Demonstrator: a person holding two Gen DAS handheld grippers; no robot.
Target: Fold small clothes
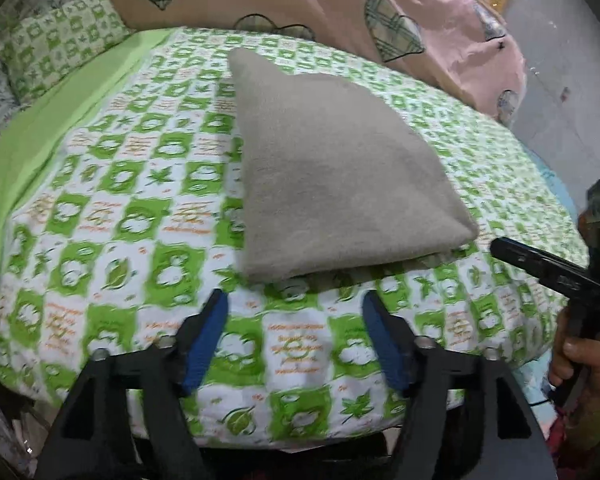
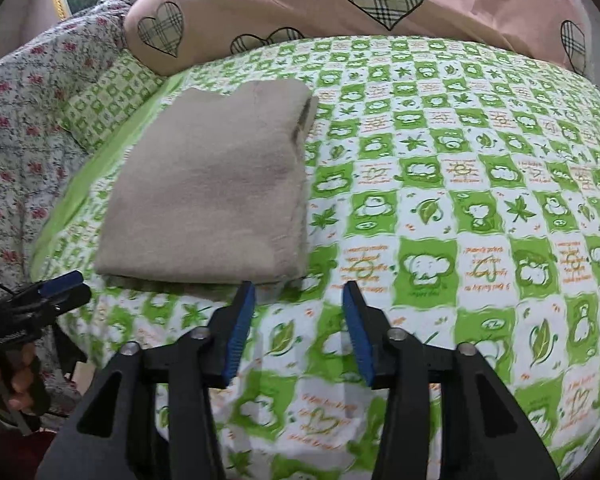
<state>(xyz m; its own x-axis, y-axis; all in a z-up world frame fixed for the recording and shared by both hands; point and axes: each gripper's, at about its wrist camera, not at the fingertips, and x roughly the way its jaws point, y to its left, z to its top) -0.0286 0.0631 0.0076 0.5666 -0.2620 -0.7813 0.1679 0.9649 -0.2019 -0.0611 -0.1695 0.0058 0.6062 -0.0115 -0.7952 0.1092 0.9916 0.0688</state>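
A beige garment (image 1: 340, 172) lies folded into a flat rectangle on the green and white patterned bed sheet (image 1: 112, 208). It also shows in the right wrist view (image 2: 216, 188), left of centre. My left gripper (image 1: 296, 300) is open and empty, just short of the garment's near edge. My right gripper (image 2: 299, 288) is open and empty, just off the garment's near right corner. The right gripper also shows at the right edge of the left wrist view (image 1: 500, 248). The left gripper shows at the left edge of the right wrist view (image 2: 66, 286).
A pink quilt with plaid hearts (image 1: 340, 4) is heaped at the back of the bed. A green patterned pillow (image 1: 64, 44) and a floral cloth (image 2: 24, 120) lie at the left. The bed edge runs close below both grippers.
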